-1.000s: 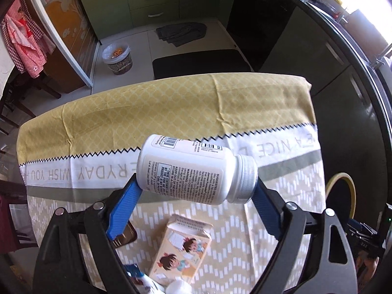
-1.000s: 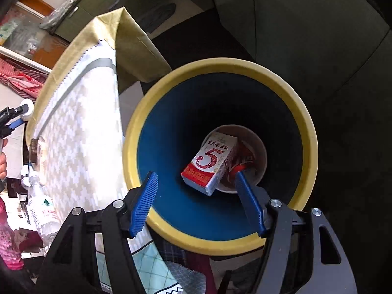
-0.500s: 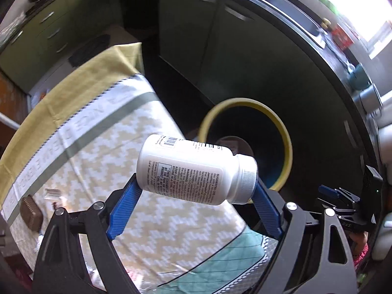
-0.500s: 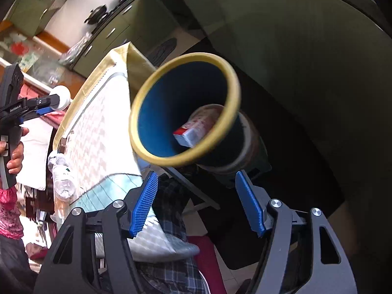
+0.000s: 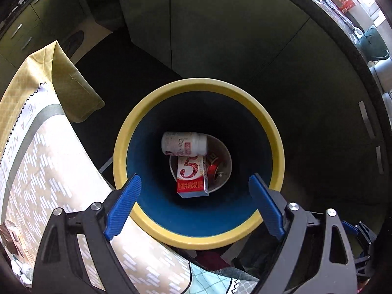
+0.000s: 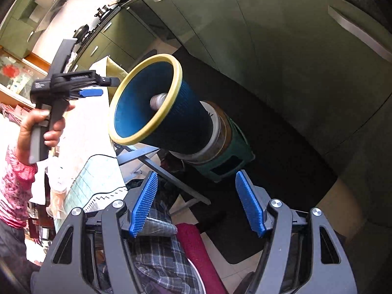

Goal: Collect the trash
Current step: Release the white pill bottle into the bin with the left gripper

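The white bottle (image 5: 184, 144) lies on its side inside the bin (image 5: 147, 127), with its long axis running left to right across the left wrist view and its capped end pointing right. It sits on top of a red and white carton (image 5: 192, 175), whose long axis runs the other way, toward the near rim, with a large "5" on its face. A red can (image 5: 214, 167) lies just right of the carton, and all three rest in the pale round bottom of the bin. In the right wrist view only the bottle's pale end (image 6: 158, 101) shows past the rim.

The bin is blue inside with a yellow rim (image 6: 144, 134), flaring wide at the top. It stands on a green stool (image 6: 230, 156) just beside the table.

The left gripper (image 5: 196, 203) hangs right above the bin's mouth and points down into it. Its jaws have just been opening; they stand wide apart with nothing between them. In the right wrist view it shows at the left, held in a hand (image 6: 44, 125) with a pink patterned sleeve (image 6: 14, 191).

The right gripper (image 6: 197, 204) is off to the side of the bin, its jaws apart and empty.

The table's patterned cloth (image 5: 49, 161) has a yellow edge hanging down at the corner. Green cabinets (image 6: 281, 49) stand behind the bin.
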### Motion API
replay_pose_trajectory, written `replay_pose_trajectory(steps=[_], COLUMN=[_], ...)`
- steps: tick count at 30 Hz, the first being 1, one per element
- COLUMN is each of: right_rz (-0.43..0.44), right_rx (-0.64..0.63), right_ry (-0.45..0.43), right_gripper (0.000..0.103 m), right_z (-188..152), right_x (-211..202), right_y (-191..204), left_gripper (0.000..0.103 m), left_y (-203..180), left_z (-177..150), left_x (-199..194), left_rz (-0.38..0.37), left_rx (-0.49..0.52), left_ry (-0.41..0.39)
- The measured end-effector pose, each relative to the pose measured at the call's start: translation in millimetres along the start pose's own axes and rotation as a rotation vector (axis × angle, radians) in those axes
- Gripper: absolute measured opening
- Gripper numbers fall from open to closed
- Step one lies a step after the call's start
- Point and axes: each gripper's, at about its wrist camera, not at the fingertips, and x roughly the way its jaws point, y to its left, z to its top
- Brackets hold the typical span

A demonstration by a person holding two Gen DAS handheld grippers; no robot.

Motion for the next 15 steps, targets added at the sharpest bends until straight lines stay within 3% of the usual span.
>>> replay_pose_trajectory(steps=[7,10,15], right_rz=[0.03,0.043,0.086], right_rx=[-0.123,-0.232,-0.456], right_ry=[0.038,0.063,0.117], right_gripper=[0.066,0.066,0.066], right_z=[20.3,32.2,49.7], right_x=[16.4,27.9,55.7], right_y=[42.5,89.8,201.4], left_gripper=[0.086,0.088,0.088], left_y=[47.5,85.9,166.5], left_z=[-52.6,-93.0,-164.8], left_x=[-92.2,-134.7,-193.2], left_rz=[-0.008,0.028,0.105], left_rx=[-0.009,-0.056,-0.195], left_ry=[-0.092,-0.127,-0.164])
